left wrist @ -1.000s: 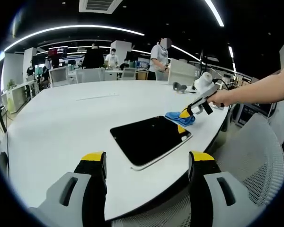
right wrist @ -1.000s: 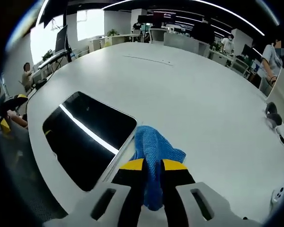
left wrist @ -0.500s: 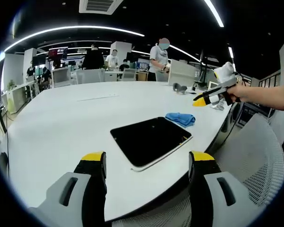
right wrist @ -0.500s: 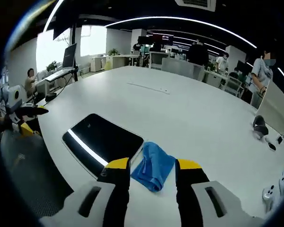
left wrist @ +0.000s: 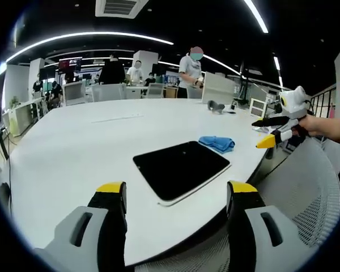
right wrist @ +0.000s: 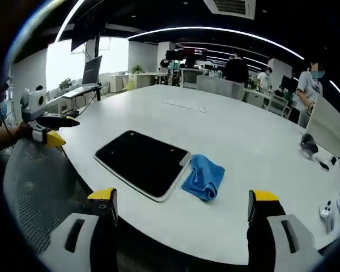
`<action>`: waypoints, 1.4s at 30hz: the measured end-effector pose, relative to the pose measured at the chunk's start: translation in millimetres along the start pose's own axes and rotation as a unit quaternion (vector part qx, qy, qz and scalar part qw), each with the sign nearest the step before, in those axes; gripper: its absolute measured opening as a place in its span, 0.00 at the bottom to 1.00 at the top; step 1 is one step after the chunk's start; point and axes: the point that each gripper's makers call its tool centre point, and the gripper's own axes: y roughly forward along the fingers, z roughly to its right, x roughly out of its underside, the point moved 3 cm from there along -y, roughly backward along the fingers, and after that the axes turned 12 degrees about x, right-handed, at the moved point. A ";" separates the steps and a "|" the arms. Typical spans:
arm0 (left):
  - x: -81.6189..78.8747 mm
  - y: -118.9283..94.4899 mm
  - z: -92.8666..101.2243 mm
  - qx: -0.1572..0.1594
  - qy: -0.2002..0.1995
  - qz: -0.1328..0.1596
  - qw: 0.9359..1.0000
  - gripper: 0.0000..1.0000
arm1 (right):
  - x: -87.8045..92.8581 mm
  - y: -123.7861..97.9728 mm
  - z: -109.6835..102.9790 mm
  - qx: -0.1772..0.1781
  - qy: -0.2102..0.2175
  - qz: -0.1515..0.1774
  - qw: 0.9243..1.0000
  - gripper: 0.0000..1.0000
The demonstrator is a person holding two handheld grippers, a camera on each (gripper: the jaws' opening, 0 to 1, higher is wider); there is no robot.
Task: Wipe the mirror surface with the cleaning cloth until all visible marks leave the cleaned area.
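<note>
Both grippers off the table with jaws spread, cloth lying free beside the mirror.

The left gripper (left wrist: 175, 195) has its jaws wide apart and empty, short of the white table (left wrist: 62, 141); the right gripper (right wrist: 181, 204) is likewise open and empty. The dark mirror (right wrist: 143, 162) lies flat near the table's edge, and the crumpled blue cleaning cloth (right wrist: 204, 177) touches its corner. In the left gripper view the mirror (left wrist: 180, 168) and cloth (left wrist: 217, 143) sit the same way.

both tongs (left wrist: 175, 195) (right wrist: 181, 204) gape wide, holding nothing.
</note>
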 end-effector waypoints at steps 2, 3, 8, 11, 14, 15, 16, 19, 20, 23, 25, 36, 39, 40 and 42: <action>-0.6 -0.2 -0.5 -0.002 0.001 0.002 1.000 0.72 | 2.0 -5.1 -5.2 -0.003 0.010 0.003 1.000 0.96; -0.3 -0.1 -0.8 -0.002 0.001 0.001 1.000 0.72 | 3.7 -7.7 -9.8 -0.004 0.024 0.005 1.000 0.96; 0.9 0.7 0.2 0.001 0.002 -0.005 1.000 0.72 | 3.7 -13.3 -8.8 0.021 0.006 0.026 0.999 0.97; 1.0 0.3 -0.2 -0.001 0.003 -0.006 1.000 0.72 | 11.8 -15.6 -13.2 0.017 0.028 0.019 0.999 0.96; 0.8 0.4 0.6 0.000 0.008 -0.009 1.000 0.73 | 17.1 -21.6 -13.4 0.017 0.057 0.021 0.998 0.96; 0.6 0.4 1.0 0.000 0.011 -0.011 1.000 0.73 | 18.6 -22.6 -13.3 0.019 0.063 0.018 0.998 0.96; 0.2 -0.1 1.4 -0.001 0.012 -0.012 1.000 0.72 | 20.5 -23.5 -13.8 0.018 0.065 0.016 0.998 0.96; -1.3 -2.1 4.1 0.007 0.005 -0.010 1.000 0.72 | 22.7 -22.6 -12.0 0.028 0.049 0.008 0.998 0.96; -2.7 -3.4 6.5 0.009 0.006 -0.006 1.000 0.72 | 21.3 -21.6 -12.6 0.028 0.044 0.011 0.999 0.96; -3.1 -3.1 11.1 0.007 0.023 -0.004 1.000 0.74 | 21.1 -22.0 -13.1 0.024 0.042 0.014 0.999 0.96; -2.3 -2.6 6.8 -0.002 0.021 -0.006 1.000 0.74 | 21.3 -22.7 -13.5 0.022 0.038 0.015 0.999 0.95; -0.3 -2.4 3.0 -0.005 0.003 -0.001 1.000 0.74 | 19.4 -23.4 -17.5 0.013 0.031 0.018 0.999 0.93; 0.6 -2.4 3.0 -0.004 0.000 -0.002 1.000 0.74 | 20.2 -23.6 -18.4 0.010 0.028 0.016 0.999 0.93; 0.8 -2.4 3.1 -0.004 0.000 -0.002 1.000 0.74 | 20.1 -23.9 -19.0 0.009 0.027 0.016 0.999 0.93; 1.0 -2.4 3.1 -0.005 -0.002 -0.003 1.000 0.74 | 21.2 -24.0 -19.7 0.007 0.026 0.013 1.000 0.93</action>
